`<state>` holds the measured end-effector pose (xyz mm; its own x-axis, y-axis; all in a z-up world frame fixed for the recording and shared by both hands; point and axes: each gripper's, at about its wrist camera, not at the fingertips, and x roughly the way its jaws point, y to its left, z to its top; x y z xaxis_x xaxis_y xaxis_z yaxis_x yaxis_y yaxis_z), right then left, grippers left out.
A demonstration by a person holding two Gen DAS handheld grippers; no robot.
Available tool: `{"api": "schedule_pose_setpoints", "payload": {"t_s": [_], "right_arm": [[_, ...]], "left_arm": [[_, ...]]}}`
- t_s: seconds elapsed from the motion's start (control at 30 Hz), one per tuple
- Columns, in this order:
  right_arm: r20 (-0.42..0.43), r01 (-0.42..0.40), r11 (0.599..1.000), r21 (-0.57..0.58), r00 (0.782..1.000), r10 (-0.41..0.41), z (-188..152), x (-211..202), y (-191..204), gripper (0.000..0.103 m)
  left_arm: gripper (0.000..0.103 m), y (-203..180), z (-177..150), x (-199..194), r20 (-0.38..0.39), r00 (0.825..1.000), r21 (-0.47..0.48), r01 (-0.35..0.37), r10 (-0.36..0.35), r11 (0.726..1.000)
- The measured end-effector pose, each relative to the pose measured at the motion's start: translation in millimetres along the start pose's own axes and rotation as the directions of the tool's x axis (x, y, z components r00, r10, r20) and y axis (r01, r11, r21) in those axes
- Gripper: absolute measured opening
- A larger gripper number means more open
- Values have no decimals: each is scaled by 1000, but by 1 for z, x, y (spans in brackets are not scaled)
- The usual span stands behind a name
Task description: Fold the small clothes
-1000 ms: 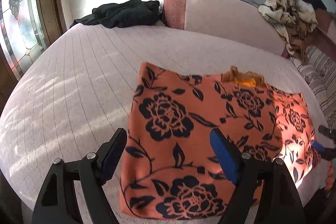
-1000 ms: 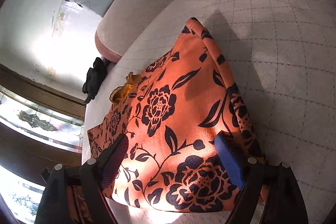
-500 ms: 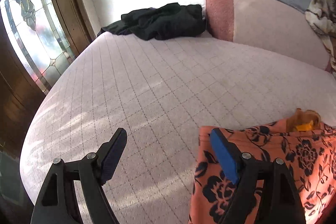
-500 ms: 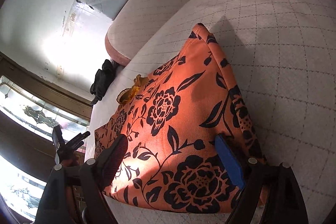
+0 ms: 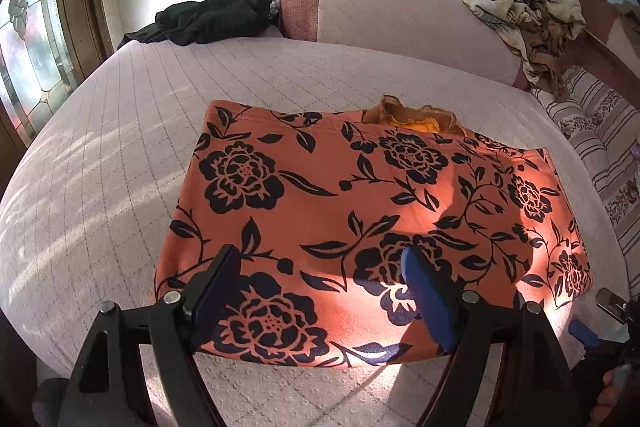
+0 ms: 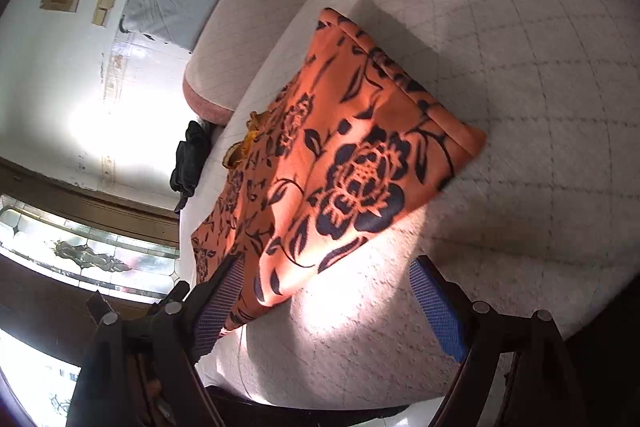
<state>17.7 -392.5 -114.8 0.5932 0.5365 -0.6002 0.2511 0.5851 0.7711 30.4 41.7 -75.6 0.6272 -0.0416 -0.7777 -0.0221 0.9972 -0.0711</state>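
Garment: the orange floral cloth point(image 5: 360, 219) is lying flat near the bed's point(image 5: 120, 131) front edge.
Left gripper point(image 5: 320, 291): hovering with jaws apart, holding nothing.
Right gripper point(image 6: 324, 303): hanging with jaws spread, empty, over the near right corner.
Advice: pinch both near corners evenly before lifting, keeping the hem taut.

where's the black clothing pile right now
In the left wrist view the black clothing pile lies at the bed's far left edge, beside the pink bolster, beyond the orange floral garment.
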Motion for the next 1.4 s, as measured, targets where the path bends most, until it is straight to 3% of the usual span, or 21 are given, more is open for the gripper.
{"api": "schedule_pose_setpoints", "payload": {"t_s": [0.23, 0.53, 0.6, 0.73, 0.83, 0.9, 0.93, 0.97, 1.0, 1.03, 1.1, 1.13, 1.17, 1.27, 1.4], "right_arm": [[28, -22, 998, 63, 999, 20, 10, 3, -10, 88], [107, -55, 984, 168, 994, 37, 35, 14, -15, 86], [122, -27, 987, 156, 992, 8, 40, 15, -14, 79], [81, 61, 994, 94, 994, -69, 53, 29, -13, 15], [124, 120, 993, -17, 985, -118, 50, 18, 7, 10], [164, 159, 984, -81, 976, -145, 46, 6, 21, 9], [159, 200, 973, -112, 971, -181, 45, 9, 21, 9], [100, 241, 963, -123, 968, -230, 46, 22, 13, 14], [24, 235, 968, -89, 972, -234, 47, 33, -2, 15], [36, 171, 985, -34, 985, -170, 49, 25, -11, 16], [43, 139, 990, -25, 990, -138, 54, 5, -9, 36], [72, 152, 987, -52, 986, -148, 56, -7, -5, 59], [99, 166, 983, -75, 982, -159, 59, -18, -2, 72], [147, 202, 969, -142, 973, -181, 84, -36, 7, 72], [41, 106, 972, -207, 994, -100, 142, -1, 18, 72]], "left_arm": [[83, -7, -2, -15, 19, 1000, 2, 3, -3, 1000], [83, -6, -1, -2, 0, 1000, -1, -5, 5, 1000], [83, -6, -2, 6, 0, 1000, 2, -5, 5, 1000], [83, -14, -2, 30, 2, 1000, 46, -20, 20, 999], [83, -20, 1, 34, 23, 999, 87, -44, 42, 995], [83, -18, 1, 36, 48, 998, 73, -44, 40, 996], [83, -18, 0, 43, 25, 999, 76, -49, 47, 996], [83, -19, -1, 55, -24, 998, 85, -53, 56, 995], [83, -20, -3, 65, -60, 996, 95, -59, 65, 994], [83, -20, -4, 64, -33, 997, 105, -60, 64, 993], [84, -20, -4, 63, -18, 998, 111, -61, 64, 992], [85, -19, -4, 65, -20, 998, 105, -57, 60, 993], [86, -17, -4, 66, -16, 998, 98, -54, 56, 994], [88, -16, -5, 68, -6, 999, 85, -53, 54, 995], [89, -17, -6, 70, 10, 998, 95, -60, 59, 994]]}}
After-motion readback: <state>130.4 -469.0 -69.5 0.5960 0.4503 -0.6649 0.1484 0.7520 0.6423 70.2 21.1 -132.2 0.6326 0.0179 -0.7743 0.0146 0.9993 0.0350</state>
